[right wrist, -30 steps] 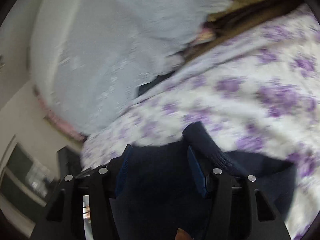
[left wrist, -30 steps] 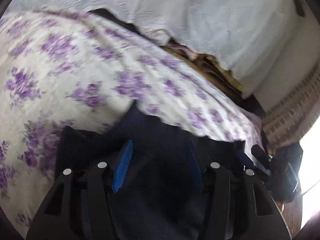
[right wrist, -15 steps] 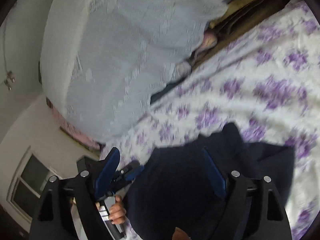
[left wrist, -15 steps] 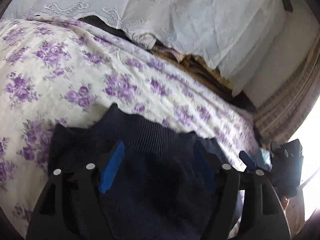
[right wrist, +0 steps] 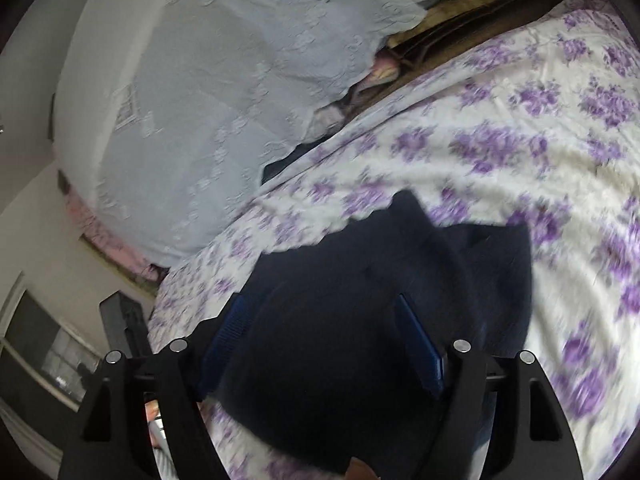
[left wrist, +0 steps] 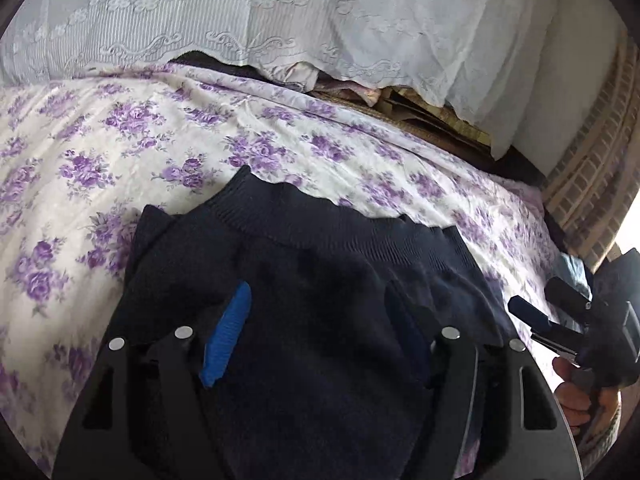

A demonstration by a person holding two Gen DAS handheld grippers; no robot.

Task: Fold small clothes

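A dark navy knit garment (left wrist: pixel 304 280) lies on the purple-flowered bedsheet (left wrist: pixel 120 140), its ribbed edge turned toward the far side. My left gripper (left wrist: pixel 316 328) hangs over the garment, open, with the knit spread beneath and between its fingers and neither pad pressing on it. At the right edge of the left wrist view, a hand holds my right gripper (left wrist: pixel 540 304). In its own view the right gripper (right wrist: pixel 326 336) stands wide over the same garment (right wrist: pixel 400 280). Its jaws are closing, the fabric is between them, and the pads do not pinch it.
A white lace cover (left wrist: pixel 320 20) drapes a heap at the back of the bed, with brown and pink fabrics (left wrist: pixel 420 108) under its hem. A brick-patterned wall (left wrist: pixel 592 168) rises at the right. Beyond the bed's left edge stands a black object (right wrist: pixel 120 320).
Both grippers have spread their jaws and drawn back toward me from the garment. More of the knit and its ribbed edge now shows ahead of the fingers.
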